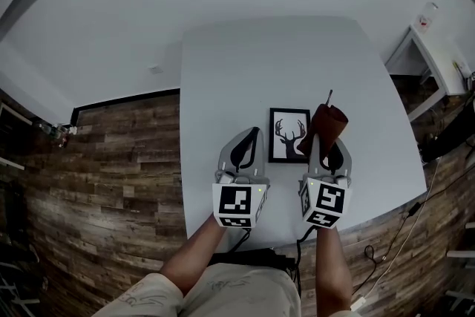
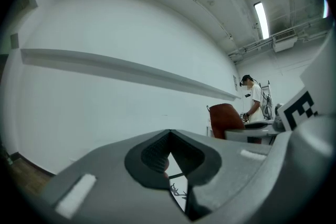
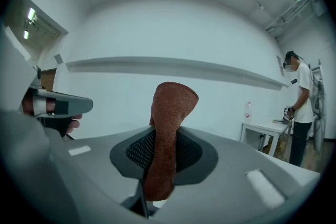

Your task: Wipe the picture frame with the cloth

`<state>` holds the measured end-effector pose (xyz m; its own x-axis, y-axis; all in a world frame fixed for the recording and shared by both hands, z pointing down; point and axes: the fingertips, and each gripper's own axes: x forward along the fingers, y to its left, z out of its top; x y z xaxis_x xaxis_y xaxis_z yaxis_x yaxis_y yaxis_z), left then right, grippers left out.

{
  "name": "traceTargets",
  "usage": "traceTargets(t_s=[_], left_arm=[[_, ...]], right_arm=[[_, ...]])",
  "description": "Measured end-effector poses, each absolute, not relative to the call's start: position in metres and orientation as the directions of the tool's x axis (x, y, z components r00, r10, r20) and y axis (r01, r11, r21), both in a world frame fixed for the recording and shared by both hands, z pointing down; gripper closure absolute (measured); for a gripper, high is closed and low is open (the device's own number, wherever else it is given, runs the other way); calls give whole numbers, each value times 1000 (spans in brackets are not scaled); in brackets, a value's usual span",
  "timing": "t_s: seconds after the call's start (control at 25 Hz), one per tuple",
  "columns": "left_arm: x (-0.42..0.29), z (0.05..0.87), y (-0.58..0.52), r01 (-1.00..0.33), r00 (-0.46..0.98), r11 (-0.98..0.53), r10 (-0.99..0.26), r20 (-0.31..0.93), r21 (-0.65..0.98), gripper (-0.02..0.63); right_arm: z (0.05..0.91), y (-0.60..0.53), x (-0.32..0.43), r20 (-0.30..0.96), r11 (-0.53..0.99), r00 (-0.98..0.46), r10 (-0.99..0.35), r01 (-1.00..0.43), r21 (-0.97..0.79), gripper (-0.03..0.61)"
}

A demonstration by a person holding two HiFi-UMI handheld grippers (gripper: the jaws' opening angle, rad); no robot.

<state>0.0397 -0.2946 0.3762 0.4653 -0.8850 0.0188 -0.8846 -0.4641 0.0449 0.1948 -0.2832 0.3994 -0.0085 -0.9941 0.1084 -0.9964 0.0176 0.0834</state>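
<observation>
right tongs [image 3: 164, 140] clamped on the brown cloth [image 3: 173, 105], with the folded end sticking up past the tips. left tongs [image 2: 169, 136] closed on nothing, tips meeting. picture frame [image 1: 289, 135] flat on the white table [image 1: 260, 63], antler print facing up, lying between the two tongs. just right of the left tips; cloth overlapping its upper right edge in the head view, contact unclear. wood floor [image 1: 126, 159] around the table.

A rust-brown cloth [image 1: 326, 126] hides the deer picture frame's [image 1: 287, 134] right edge; the cloth's near end disappears between the right gripper's [image 1: 329, 146] jaws
</observation>
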Motion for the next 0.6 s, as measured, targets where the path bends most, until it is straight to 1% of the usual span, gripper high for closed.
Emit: traceTargets(t_s=[0.12,0.24,0.6], left_arm=[[39,368,-290,-885,464,-464,-886,-7,32,613],[38,364,-287,-886,464,-464,-886,-18,22,613],[33,358,-287,-892,452,-452,-891,-44,-14,613]], right_arm=[[378,-265,189,25,19,-17,-1000,-995,95,474],[363,-253,184,-29,25,-29,-999,-994,103,474],[352,-250,187,-55,18,-24,-998,-994,106,474]])
